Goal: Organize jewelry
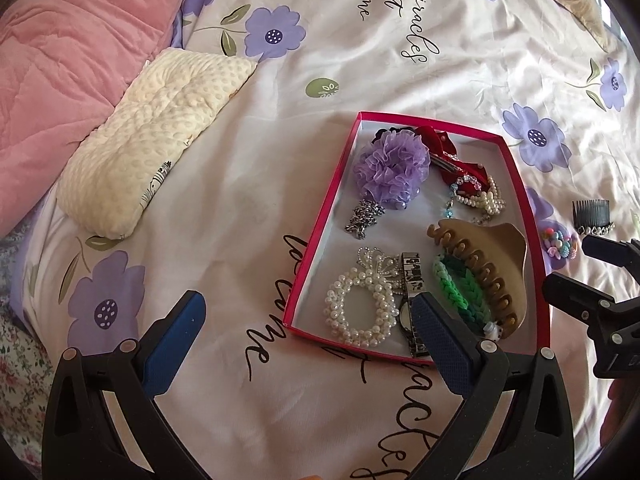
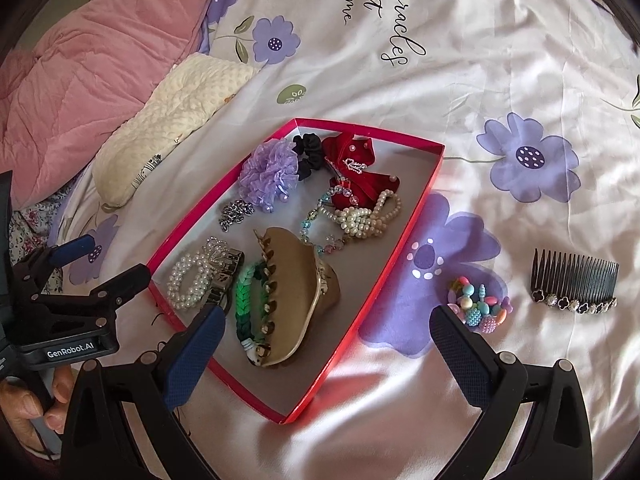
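A shallow red box sits mid-frame on the floral bedsheet, holding a tan claw clip, green braided band, pearl bracelet, purple ruffle scrunchie and what looks like a red velvet bow. Right of the box lie a colourful bead bracelet and a dark hair comb. The right gripper and left gripper both hang with fingers spread wide, holding nothing.

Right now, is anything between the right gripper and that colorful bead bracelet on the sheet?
Nothing visible. The right gripper is open, and the bead bracelet lies on bare bedsheet beside one fingertip, outside the red box.
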`<state>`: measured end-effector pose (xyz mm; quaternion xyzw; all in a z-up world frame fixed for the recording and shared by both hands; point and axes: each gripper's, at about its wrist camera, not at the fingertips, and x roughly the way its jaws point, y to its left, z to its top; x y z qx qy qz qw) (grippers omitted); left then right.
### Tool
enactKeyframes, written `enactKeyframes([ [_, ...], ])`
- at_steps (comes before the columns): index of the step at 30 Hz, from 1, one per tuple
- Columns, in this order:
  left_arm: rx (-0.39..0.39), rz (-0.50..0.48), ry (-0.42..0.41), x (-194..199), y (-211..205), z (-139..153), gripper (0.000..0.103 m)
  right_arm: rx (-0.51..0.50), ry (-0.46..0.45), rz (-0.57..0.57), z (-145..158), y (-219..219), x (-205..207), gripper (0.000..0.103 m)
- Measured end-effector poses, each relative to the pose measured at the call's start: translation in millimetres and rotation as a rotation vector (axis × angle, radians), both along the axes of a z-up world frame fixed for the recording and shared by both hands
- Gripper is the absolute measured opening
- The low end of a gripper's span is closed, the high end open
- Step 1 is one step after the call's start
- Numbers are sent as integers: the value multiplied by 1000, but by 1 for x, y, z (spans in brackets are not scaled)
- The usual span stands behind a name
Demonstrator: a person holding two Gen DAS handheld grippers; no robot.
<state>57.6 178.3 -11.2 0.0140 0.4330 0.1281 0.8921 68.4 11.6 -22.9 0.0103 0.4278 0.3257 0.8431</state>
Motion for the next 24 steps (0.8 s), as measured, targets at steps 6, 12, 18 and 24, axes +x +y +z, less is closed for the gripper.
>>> enactKeyframes([
  [6,8,3,-6,-1,0,2,103,0,-3,-1,0,1,0,103],
  [12,7,6,-19,-3,0,6,103,5,-12,-2,0,1,0,103],
  [18,25,8,-44,-7,-2,11,103,16,-20,-5,1,-1,-2,103],
  [24,35,8,-73,-14,-4,19,103,21,-36,-4,2,-1,-4,103],
])
